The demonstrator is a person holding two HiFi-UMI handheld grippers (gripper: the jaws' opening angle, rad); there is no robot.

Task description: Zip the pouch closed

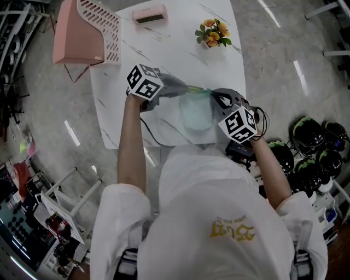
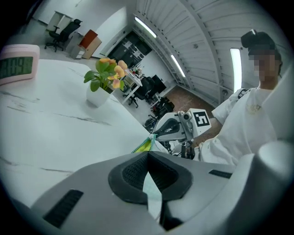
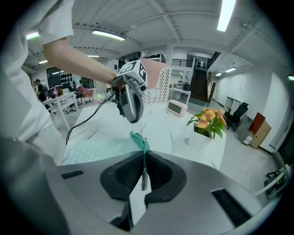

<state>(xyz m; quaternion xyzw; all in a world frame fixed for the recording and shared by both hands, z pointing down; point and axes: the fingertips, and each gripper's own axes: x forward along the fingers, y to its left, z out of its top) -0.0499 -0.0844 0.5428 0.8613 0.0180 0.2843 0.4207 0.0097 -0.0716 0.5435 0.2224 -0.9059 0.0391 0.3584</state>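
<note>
Head view: the pale green pouch (image 1: 197,111) hangs above the near edge of the table (image 1: 112,101), stretched between both grippers. The left gripper (image 1: 183,87) is clenched on the pouch's left end and the right gripper (image 1: 214,95) is clamped on its zipper end. A flower pot (image 1: 213,34) stands at the table's far right, a clock (image 1: 150,15) at its far edge, and a pink basket (image 1: 82,38) at its far left corner.

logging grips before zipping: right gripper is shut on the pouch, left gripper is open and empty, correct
No: the left gripper is also shut on the pouch, as the left gripper view shows. The right gripper is shut on the pouch.
</note>
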